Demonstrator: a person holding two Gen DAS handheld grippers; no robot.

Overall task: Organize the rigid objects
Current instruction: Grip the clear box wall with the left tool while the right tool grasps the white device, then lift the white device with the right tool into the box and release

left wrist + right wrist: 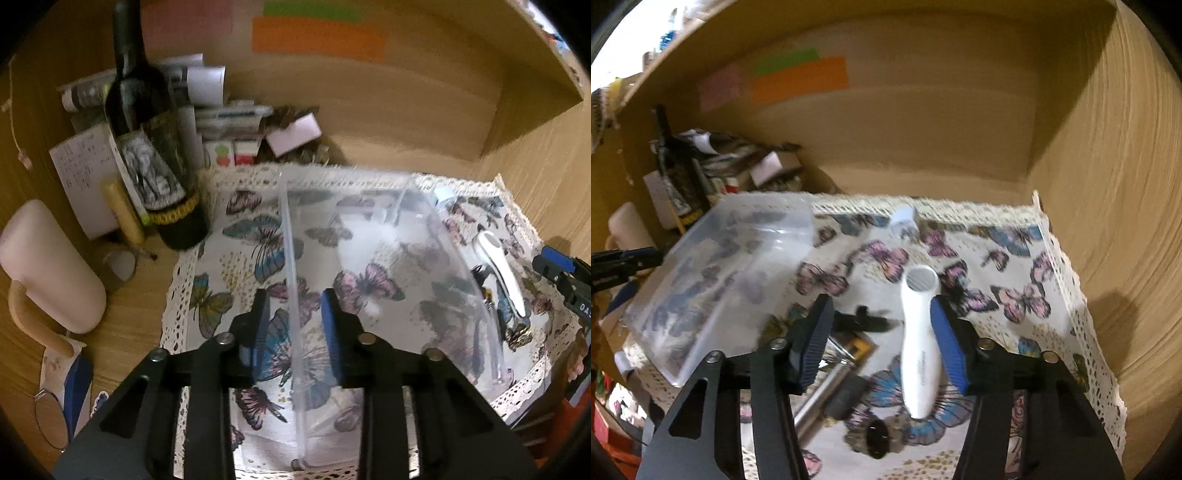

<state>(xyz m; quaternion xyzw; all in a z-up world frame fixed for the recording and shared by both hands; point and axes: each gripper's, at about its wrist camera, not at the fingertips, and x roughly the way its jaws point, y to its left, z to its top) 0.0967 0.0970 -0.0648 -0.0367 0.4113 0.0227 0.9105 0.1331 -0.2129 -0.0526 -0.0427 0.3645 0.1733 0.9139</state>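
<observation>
Butterfly-printed, lace-edged cloth [236, 229] over a wood-grain counter [147, 306], carrying a clear rectangular plastic bin [373, 258]. Left claw [295, 317] spread astride the bin's thin near wall. Right claw [882, 332] spread wide above a smooth white curved handheld device [919, 339] lying right of the bin.

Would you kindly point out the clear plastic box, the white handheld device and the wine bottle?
clear plastic box [713, 280], right wrist view, its top face.
white handheld device [921, 354], right wrist view, mid-body.
wine bottle [147, 147], left wrist view, its label.
</observation>
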